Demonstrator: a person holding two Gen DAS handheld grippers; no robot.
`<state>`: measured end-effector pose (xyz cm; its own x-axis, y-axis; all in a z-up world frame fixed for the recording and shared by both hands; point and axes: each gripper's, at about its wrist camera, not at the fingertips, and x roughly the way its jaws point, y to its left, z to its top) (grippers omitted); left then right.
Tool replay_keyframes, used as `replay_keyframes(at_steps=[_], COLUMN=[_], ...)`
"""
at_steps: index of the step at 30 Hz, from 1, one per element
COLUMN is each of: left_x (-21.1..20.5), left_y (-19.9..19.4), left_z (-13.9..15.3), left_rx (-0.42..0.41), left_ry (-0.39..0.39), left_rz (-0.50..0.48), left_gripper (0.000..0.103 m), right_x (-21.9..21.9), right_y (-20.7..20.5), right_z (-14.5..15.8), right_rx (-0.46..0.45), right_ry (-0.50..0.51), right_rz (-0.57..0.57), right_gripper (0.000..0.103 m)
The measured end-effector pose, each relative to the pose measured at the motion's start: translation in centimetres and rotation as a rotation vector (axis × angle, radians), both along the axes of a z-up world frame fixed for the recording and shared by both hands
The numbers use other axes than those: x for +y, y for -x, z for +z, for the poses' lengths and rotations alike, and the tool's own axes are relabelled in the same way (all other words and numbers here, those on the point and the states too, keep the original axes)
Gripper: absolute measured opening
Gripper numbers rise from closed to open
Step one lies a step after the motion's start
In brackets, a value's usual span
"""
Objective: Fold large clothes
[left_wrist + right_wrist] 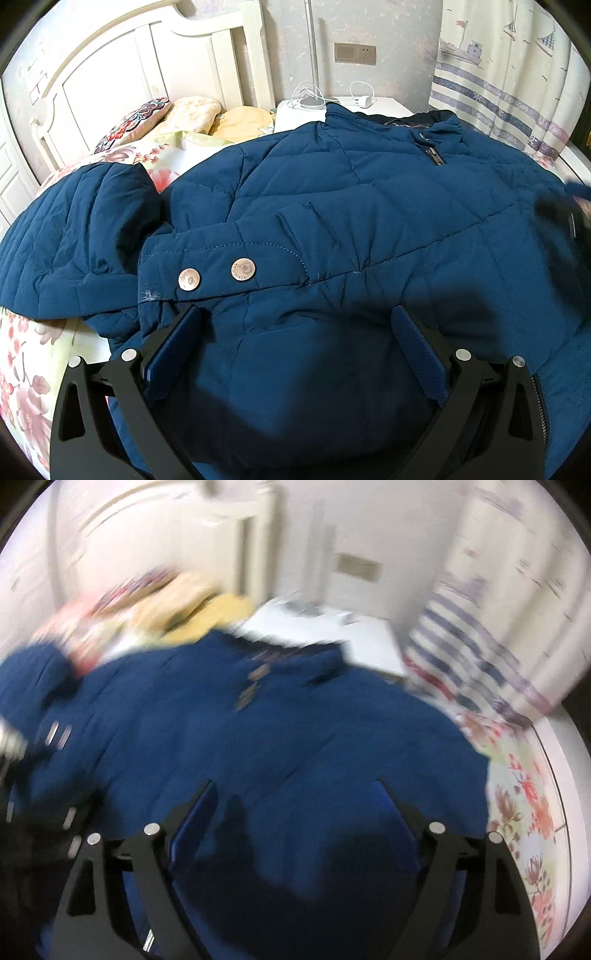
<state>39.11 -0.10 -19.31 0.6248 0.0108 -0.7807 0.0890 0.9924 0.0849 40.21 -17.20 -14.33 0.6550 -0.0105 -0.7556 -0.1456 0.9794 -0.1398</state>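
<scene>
Both wrist views close above blue jacket [332,206], angled down toward headboard [147,74]; right view blurred.

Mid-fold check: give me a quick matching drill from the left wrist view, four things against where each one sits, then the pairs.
Things:
1. snap buttons
2. zipper pull
3. charger
4. embroidered pillow

Places:
A. on the white nightstand
B. against the headboard
C. on the sleeve cuff folded across the blue jacket
D. just below the jacket's collar

Pairs: 1-C, 2-D, 3-A, 4-B
</scene>
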Motion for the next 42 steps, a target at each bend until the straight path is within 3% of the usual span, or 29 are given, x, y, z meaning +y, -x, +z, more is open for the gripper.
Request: replay_keyframes(at_steps=[4,8,9,10,12,17,19,23,24,26,28,30,31,32,35,38,40,42], left_x=[0.1,0.3,0.9,2.2,6.7,21.8,26.7,34.6,36.5,39.4,41.1,42.3,42.6,42.8,39.7,32.7,25.6,18.2], left_y=[0.0,0.1,0.5,1.0,2.4,6.4,7.8,8.7,8.3,7.1,6.0,4.9,4.6,4.6,5.9,6.7,6.3,5.3], left_z=[0.0,0.2,0.6,1.2,2.8,4.4,4.2,3.7,3.4,2.8,2.4,1.7,1.2,1.3,5.0,11.0,14.8,16.7], left_rx=[-0.003,-0.012,-0.034,-0.071,-0.165,-0.36,-0.399,-0.409,-0.39,-0.347,-0.323,-0.312,-0.297,-0.302,-0.434,-0.554,-0.584,-0.57], left_ry=[0.01,0.032,0.083,0.178,0.442,0.922,0.991,0.954,0.946,0.948,0.967,1.024,1.045,1.037,0.897,0.752,0.629,0.516], left_rz=[-0.002,-0.003,-0.007,-0.008,0.043,0.454,0.583,0.768,0.796,0.817,0.812,0.793,0.793,0.805,0.759,0.597,0.413,0.229], left_gripper=[0.098,0.098,0.098,0.098,0.098,0.098,0.098,0.094,0.09,0.069,0.061,0.034,0.011,0.004,0.0,0.0,0.0,0.0], right_x=[2.1,0.8,0.1,-0.6,-1.0,-0.9,-1.1,-1.1,-1.2,-1.1,-1.2,-1.2,-1.2,-1.2,-1.3,-2.2,-4.9,-7.7], right_y=[1.9,1.8,1.7,1.6,1.5,1.3,1.3,1.2,1.1,1.0,1.0,1.0,1.1,1.0,1.0,1.5,2.8,4.4], right_z=[-2.8,-3.9,-4.2,-4.4,-4.5,-4.6,-4.6,-4.7,-4.7,-4.7,-4.7,-4.7,-4.7,-4.7,-4.6,-4.0,-2.8,-1.8], right_rx=[0.036,0.014,0.012,0.022,0.028,0.028,0.03,0.034,0.034,0.035,0.035,0.035,0.034,0.034,0.028,-0.017,-0.128,-0.25], right_ry=[0.085,0.018,-0.015,-0.065,-0.085,-0.084,-0.09,-0.097,-0.098,-0.097,-0.1,-0.099,-0.099,-0.1,-0.111,-0.174,-0.329,-0.467], right_rz=[0.022,-0.024,-0.032,-0.034,-0.035,-0.035,-0.035,-0.034,-0.035,-0.035,-0.035,-0.036,-0.036,-0.036,-0.036,-0.055,-0.116,-0.192], right_gripper=[0.084,0.099,0.1,0.1,0.1,0.1,0.1,0.1,0.1,0.1,0.1,0.1,0.1,0.1,0.1,0.096,0.096,0.096])
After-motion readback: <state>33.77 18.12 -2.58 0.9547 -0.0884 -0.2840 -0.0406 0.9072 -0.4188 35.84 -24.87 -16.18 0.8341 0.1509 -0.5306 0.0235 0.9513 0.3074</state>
